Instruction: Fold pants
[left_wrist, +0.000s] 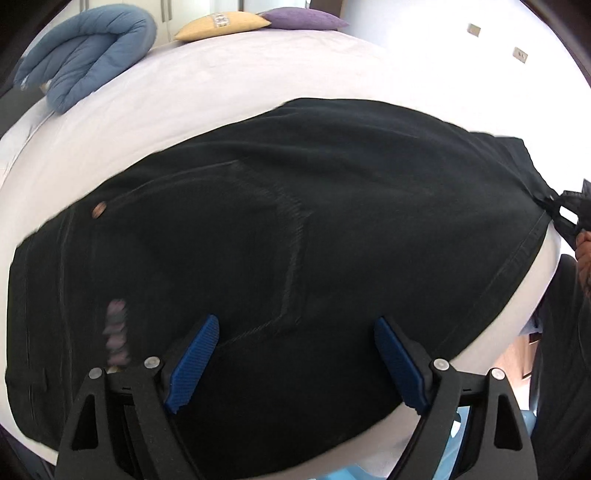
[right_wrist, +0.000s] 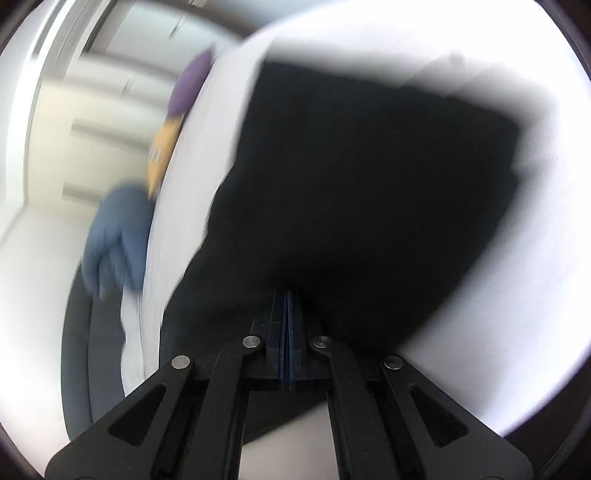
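I've got the black corduroy pants (left_wrist: 295, 229) spread across the white-sheeted bed (left_wrist: 184, 99), waist end with its copper button (left_wrist: 99, 211) off to my left. My left gripper (left_wrist: 295, 354) hangs just over the near edge of the fabric, blue ribbed pads (left_wrist: 194, 360) spread wide, gripping nothing. In the left view my right gripper (left_wrist: 565, 214) sits at the far right corner of the cloth; its own camera is badly smeared, but there the right gripper (right_wrist: 288, 306) shows its pads pressed together, apparently pinching the dark fabric's edge. I judge the pants already doubled, leg over leg, since only one broad panel shows, though that's a guess. At least one crosswise fold looks left to do. A folded blue quilt (left_wrist: 92, 51), a yellow cushion (left_wrist: 221, 24) and a purple cushion (left_wrist: 303, 18) sit well apart at the bed's far end.
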